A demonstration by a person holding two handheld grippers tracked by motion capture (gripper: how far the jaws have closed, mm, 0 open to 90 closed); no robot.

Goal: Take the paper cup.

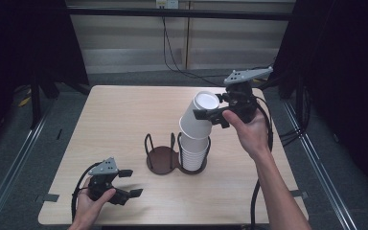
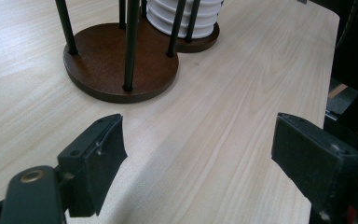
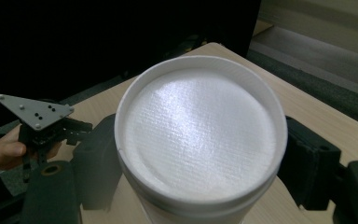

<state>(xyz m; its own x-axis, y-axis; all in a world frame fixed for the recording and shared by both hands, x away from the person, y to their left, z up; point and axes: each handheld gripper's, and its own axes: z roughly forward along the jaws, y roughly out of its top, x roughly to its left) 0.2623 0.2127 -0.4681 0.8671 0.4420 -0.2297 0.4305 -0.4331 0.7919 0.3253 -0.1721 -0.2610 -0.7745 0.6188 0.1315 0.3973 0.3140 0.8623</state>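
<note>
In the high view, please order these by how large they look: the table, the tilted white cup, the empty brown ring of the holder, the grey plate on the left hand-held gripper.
1. table
2. tilted white cup
3. empty brown ring
4. grey plate

The cup stands higher, nearer the camera, so its lead over the ring is unsure.

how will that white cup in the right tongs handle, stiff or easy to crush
The cup looks thin-walled and probably light, so a hard squeeze from the right tongs could dent it. Upside down and tilted on the stack, it may cling to the cups beneath. Its textured base likely gives some grip.
</note>
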